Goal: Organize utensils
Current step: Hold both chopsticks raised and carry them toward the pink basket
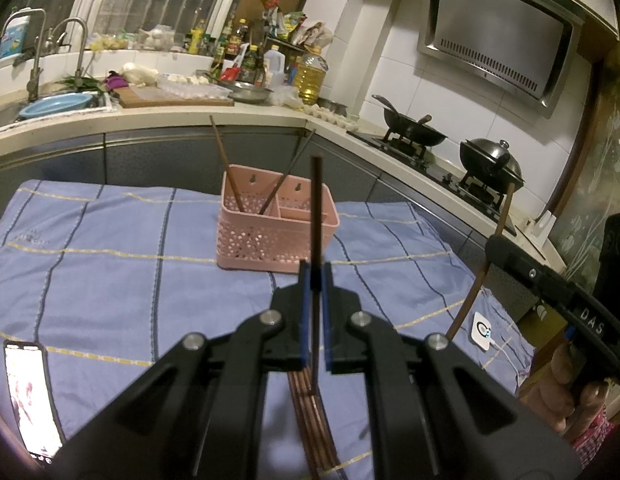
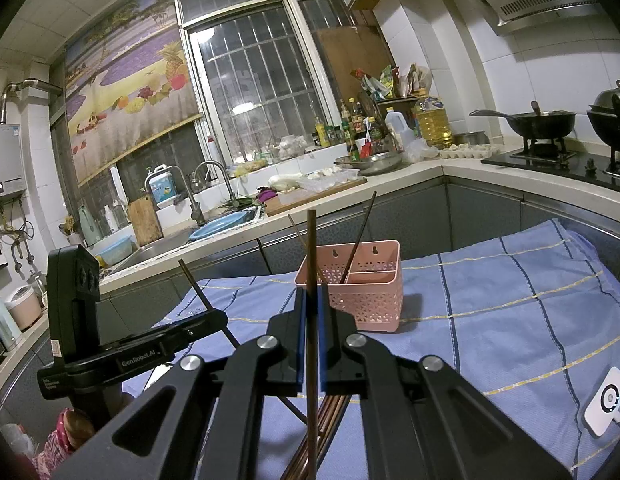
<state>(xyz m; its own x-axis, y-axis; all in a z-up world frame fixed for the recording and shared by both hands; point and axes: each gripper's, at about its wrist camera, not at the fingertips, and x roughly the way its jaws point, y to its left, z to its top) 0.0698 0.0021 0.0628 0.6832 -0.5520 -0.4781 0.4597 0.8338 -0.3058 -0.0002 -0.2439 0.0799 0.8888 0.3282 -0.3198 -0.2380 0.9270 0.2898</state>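
The left gripper [image 1: 315, 280] is clamped on a dark chopstick [image 1: 317, 216] that stands upright between its blue pads. The right gripper [image 2: 310, 300] is likewise closed on a brown chopstick [image 2: 310, 256], also held upright. Both grippers hang above the table, which is covered by a blue checked cloth [image 1: 110, 248].

A pink perforated basket [image 1: 270, 236] stands toward the far edge of the cloth, just ahead of both grippers. Two chopsticks [image 1: 226, 168] already lean in its larger left compartment; the smaller compartments on the right look empty. A bundle of brown chopsticks [image 1: 310, 412] lies on the cloth under the left gripper.

A phone [image 1: 30, 396] lies at the cloth's near left edge, and a small white device [image 1: 483, 330] sits on the right. The cloth between grippers and basket is bare.
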